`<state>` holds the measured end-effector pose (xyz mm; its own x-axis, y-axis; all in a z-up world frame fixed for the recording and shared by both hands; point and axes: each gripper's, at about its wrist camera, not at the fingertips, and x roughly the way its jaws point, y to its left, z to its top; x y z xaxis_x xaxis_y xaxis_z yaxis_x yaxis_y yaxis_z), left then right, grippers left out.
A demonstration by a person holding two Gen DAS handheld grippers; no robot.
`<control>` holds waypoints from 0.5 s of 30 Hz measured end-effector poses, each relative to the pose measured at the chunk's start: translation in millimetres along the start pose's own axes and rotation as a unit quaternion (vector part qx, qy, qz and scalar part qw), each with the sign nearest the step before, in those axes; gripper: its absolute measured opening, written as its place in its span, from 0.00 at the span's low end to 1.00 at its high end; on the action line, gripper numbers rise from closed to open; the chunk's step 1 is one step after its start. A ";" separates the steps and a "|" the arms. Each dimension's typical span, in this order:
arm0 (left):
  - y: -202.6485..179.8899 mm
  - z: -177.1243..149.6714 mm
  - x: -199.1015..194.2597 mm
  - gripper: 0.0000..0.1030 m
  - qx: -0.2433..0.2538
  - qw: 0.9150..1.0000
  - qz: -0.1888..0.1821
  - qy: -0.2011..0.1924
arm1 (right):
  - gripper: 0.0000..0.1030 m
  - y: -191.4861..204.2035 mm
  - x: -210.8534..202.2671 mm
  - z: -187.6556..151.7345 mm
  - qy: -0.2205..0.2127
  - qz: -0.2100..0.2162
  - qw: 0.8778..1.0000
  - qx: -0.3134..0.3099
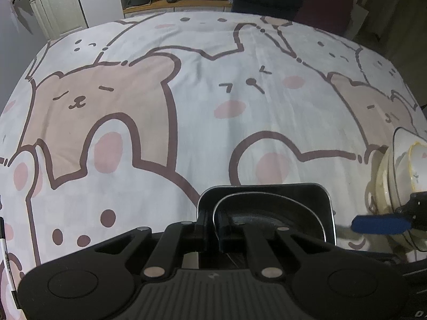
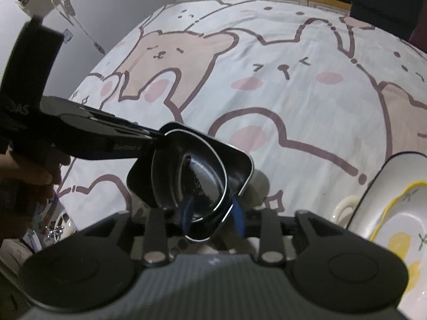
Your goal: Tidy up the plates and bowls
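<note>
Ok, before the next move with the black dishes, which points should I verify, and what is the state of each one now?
1. Left gripper shut on the rim of the black bowl: ok.
2. Black bowl sits nested inside the square black plate: ok.
3. Right gripper open, with its blue fingers on both sides of the near rim and not pressing: ok.
4. Black dishes lifted off the tablecloth: cannot tell.
5. White bowl stack stands apart from the black dishes: ok.
</note>
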<state>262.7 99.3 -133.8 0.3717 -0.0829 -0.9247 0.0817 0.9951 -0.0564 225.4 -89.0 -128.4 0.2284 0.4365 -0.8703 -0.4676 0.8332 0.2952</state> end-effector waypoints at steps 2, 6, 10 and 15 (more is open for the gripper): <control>2.5 -0.3 -5.9 0.17 -0.002 1.000 -0.008 -0.009 | 0.51 -1.9 -6.2 -0.3 -0.010 0.004 1.000 0.002; 8.3 -3.2 -20.6 0.42 -0.006 0.999 -0.019 -0.033 | 0.75 -10.9 -19.4 -0.7 -0.033 0.032 0.998 0.035; 13.5 -8.6 -35.1 0.88 -0.006 0.998 -0.029 -0.060 | 0.89 -18.7 -27.5 -0.1 -0.041 0.035 0.995 0.083; 23.2 -18.5 -48.5 1.00 -0.008 0.996 -0.042 -0.083 | 1.00 -18.0 -32.4 -4.5 -0.058 0.009 0.996 0.074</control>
<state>229.5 127.4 -97.3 0.5119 -0.1719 -0.8417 0.1037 0.9850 -0.1381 222.5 -119.7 -107.3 0.3213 0.4809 -0.8158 -0.3433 0.8620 0.3729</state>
